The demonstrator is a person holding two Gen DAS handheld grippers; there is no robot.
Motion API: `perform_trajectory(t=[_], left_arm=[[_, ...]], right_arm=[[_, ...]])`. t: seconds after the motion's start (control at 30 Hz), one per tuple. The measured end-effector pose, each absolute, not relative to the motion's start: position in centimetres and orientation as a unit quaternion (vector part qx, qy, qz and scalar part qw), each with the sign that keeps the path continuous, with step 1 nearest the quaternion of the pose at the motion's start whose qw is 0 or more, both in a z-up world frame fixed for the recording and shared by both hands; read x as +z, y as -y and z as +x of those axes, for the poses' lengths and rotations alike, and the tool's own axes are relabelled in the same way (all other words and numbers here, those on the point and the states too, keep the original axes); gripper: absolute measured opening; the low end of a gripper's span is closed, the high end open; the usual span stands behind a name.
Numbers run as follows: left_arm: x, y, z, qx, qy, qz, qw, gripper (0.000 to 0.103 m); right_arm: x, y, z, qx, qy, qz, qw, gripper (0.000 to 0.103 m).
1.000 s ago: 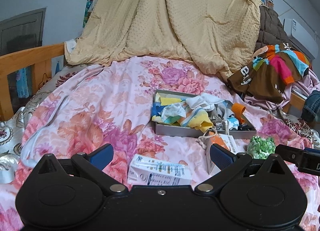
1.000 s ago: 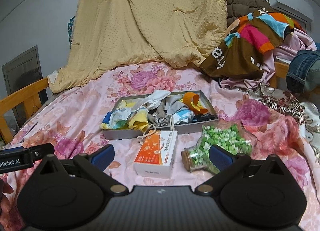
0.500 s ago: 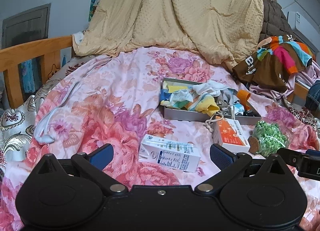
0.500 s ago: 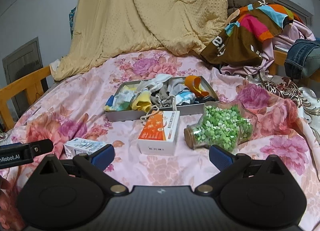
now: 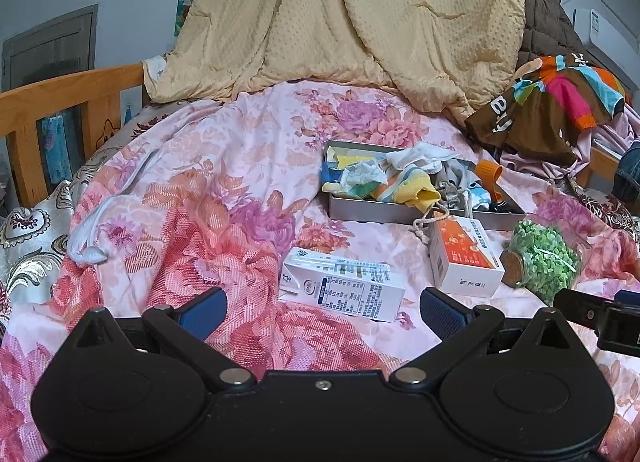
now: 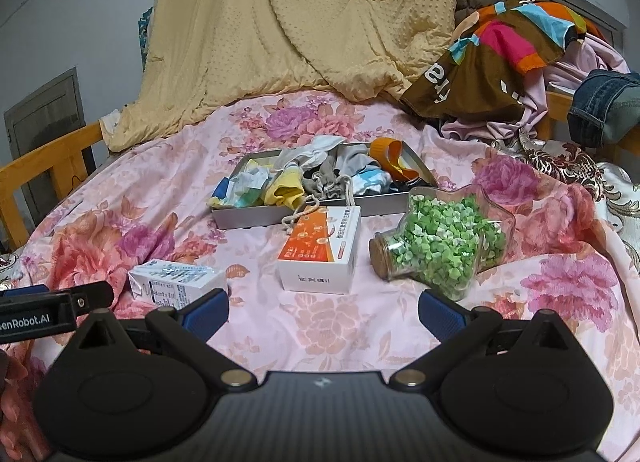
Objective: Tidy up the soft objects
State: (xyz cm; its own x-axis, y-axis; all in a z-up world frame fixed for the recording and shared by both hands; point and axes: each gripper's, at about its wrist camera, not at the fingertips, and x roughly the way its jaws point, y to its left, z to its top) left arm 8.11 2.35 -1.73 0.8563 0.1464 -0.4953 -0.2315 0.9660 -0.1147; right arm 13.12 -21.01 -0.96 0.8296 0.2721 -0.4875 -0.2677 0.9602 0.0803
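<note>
Both tools have drawn back from the tray (image 6: 304,218) of soft cloths (image 6: 316,174) on the bed (image 6: 320,322). The left tool (image 5: 322,312) and right tool (image 6: 323,312) gape wide, holding and touching nothing.

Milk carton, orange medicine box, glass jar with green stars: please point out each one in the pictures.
milk carton (image 5: 347,289), left wrist view, printed side panel
orange medicine box (image 6: 320,248), right wrist view, orange top face
glass jar (image 6: 448,240), right wrist view, star-filled body
</note>
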Motion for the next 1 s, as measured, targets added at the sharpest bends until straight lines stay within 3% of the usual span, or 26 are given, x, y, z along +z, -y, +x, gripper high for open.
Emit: perform_trajectory(t=[1.0], left_arm=[[-1.99, -2.46, 8.0, 0.099, -0.252, -0.09, 0.958, 0.102]], right_arm=[[-1.43, 21.38, 13.28, 0.138, -0.262, 0.006, 0.955, 0.103]])
